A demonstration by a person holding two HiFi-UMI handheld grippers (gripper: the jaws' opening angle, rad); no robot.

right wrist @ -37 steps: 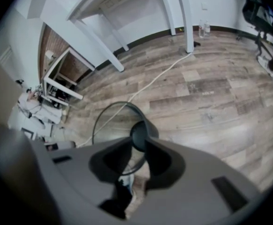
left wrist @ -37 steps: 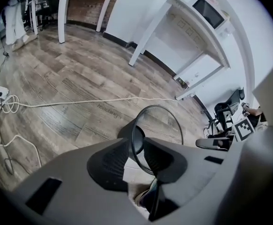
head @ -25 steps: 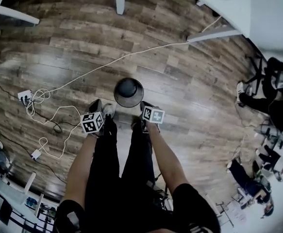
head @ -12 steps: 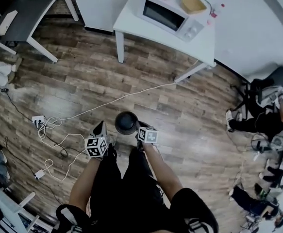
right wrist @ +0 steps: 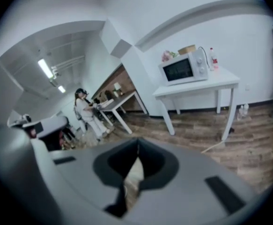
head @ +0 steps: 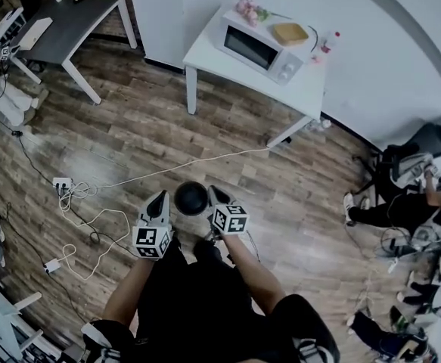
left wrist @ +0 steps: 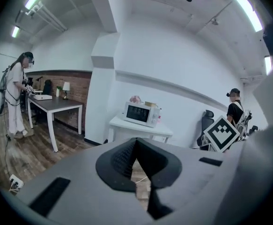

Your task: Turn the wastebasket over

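Observation:
The wastebasket [head: 192, 197], dark and round from above, stands on the wood floor just ahead of the person's feet. In the head view my left gripper [head: 159, 202] hangs at its left and my right gripper [head: 215, 196] at its right, both well above the floor and apart from it. The left gripper view shows my left gripper [left wrist: 136, 143] with its jaws shut and nothing between them. My right gripper [right wrist: 137, 147] is shut and empty too. Neither gripper view shows the wastebasket. Whether it stands mouth up or bottom up I cannot tell.
A white table [head: 303, 89] bearing a microwave [head: 262, 48] stands ahead by the wall. A white cable [head: 167, 172] runs over the floor to a power strip [head: 61, 182] at the left. A dark desk [head: 72, 21] is far left; seated people [head: 402, 203] are at the right.
Both grippers have come up from the floor beside the wastebasket toward the camera. The view has risen, so the wastebasket looks smaller and the table with the microwave has come into sight.

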